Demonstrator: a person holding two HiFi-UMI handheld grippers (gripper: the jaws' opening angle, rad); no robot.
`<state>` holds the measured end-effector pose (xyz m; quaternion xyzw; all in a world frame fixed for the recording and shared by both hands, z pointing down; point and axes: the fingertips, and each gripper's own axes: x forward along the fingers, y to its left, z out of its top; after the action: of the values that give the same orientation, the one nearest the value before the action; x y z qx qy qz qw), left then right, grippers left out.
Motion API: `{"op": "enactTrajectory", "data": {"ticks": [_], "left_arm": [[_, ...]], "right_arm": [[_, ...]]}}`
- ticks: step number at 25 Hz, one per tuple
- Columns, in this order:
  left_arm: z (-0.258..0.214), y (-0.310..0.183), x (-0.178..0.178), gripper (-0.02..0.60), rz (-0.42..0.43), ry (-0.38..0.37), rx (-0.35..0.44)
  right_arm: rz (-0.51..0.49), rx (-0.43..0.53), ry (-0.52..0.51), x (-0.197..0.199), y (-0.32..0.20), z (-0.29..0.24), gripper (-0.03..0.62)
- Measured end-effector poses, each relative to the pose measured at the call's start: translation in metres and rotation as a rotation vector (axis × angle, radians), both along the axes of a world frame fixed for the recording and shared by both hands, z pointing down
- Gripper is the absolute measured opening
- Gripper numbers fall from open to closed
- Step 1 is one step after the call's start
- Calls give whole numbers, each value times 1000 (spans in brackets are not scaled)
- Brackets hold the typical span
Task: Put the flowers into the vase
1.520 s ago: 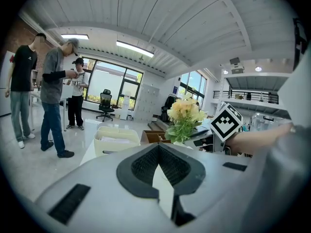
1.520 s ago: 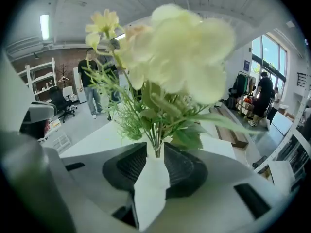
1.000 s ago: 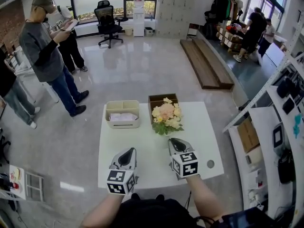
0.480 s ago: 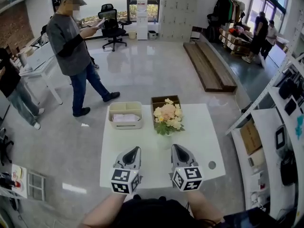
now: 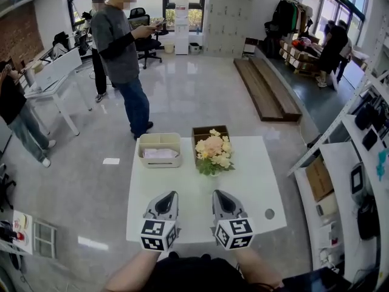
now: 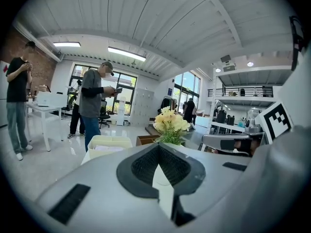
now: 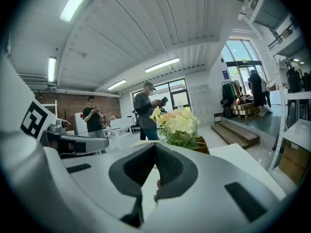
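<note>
The flowers (image 5: 213,152) are sitting upright at the far middle of the white table (image 5: 258,184), well apart from both tools. The left gripper (image 5: 169,196) and right gripper (image 5: 219,195) are hovering side by side over the near edge, jaws pressed together on nothing, with the blooms almost straight ahead of the right one.
</note>
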<state>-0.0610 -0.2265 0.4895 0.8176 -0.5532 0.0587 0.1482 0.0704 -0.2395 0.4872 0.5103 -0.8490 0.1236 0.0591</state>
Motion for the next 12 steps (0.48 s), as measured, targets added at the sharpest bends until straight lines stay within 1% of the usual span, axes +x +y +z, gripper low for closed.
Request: {"op": "enactTrajectory", "data": {"ticks": [12], "left_arm": [[0,1,3,2,4,4,2]], "right_arm": [[-12,6,19,-3,2,1,3]]}}
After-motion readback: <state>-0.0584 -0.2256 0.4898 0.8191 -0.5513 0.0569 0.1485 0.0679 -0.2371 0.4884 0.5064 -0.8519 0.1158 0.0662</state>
